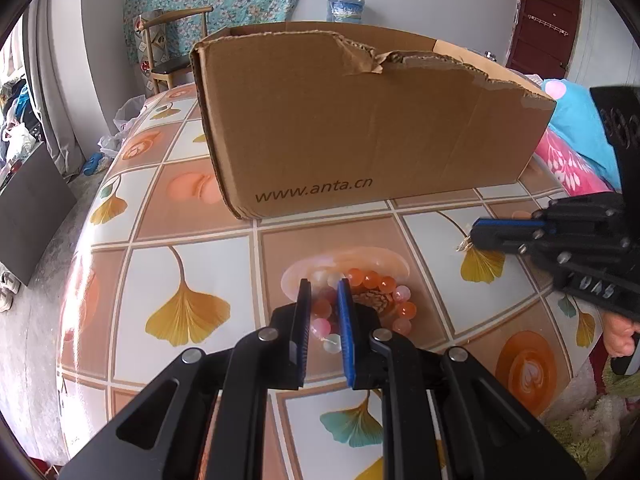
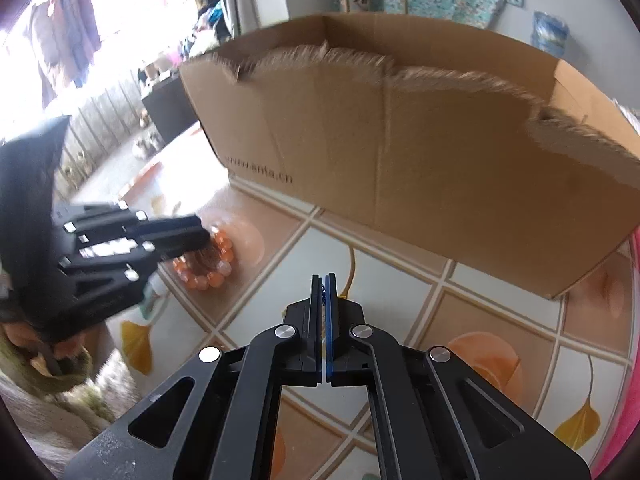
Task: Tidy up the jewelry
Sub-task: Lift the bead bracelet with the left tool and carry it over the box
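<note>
Bracelet (image 1: 372,304) btwn left gripper (image 1: 325,286) fingers

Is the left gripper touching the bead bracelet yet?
Cannot tell. In the left wrist view the left gripper straddles the bead bracelet with open jaws, but no contact or gap shows plainly.

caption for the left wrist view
Left gripper straddles a beaded bracelet before a cardboard box.
</note>
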The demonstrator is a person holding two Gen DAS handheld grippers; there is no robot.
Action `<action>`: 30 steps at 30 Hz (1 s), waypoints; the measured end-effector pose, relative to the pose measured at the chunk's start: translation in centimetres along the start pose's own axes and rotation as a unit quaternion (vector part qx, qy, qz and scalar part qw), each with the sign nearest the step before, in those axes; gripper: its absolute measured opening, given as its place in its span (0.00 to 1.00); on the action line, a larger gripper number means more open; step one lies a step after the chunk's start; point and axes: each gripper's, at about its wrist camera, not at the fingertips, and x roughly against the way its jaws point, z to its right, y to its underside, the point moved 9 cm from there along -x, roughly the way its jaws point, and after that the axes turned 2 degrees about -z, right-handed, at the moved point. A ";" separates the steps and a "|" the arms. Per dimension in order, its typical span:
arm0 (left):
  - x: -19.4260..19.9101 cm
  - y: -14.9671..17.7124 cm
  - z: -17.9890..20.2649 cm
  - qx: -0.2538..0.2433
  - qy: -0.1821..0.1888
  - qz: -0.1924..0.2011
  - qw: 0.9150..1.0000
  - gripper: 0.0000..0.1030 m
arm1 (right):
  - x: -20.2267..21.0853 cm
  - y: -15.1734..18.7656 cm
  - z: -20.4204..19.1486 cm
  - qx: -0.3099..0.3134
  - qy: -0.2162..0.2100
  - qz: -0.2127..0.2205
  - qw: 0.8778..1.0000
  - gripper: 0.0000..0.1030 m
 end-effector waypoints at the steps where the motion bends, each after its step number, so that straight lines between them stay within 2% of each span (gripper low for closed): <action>1: 0.0 0.0 0.0 0.000 0.000 0.001 1.000 0.13 | 0.5 -0.2 0.3 -0.008 -0.003 0.005 1.000 0.00; 7: 0.0 0.0 -0.2 0.004 0.002 0.010 1.000 0.09 | 3.1 -1.2 1.3 -0.048 -0.021 0.034 0.998 0.00; 14: 0.6 -0.5 -0.2 0.023 0.024 0.021 0.999 0.09 | 5.2 -1.8 0.9 -0.043 -0.011 0.061 0.997 0.00; 22: 5.3 -2.5 1.2 0.028 0.064 0.063 0.996 0.09 | 7.4 -3.0 0.6 -0.033 -0.007 0.106 0.994 0.00; 30: 11.6 -7.0 3.4 0.002 0.105 0.130 0.986 0.09 | 11.3 -7.5 0.1 0.011 -0.004 0.184 0.983 0.00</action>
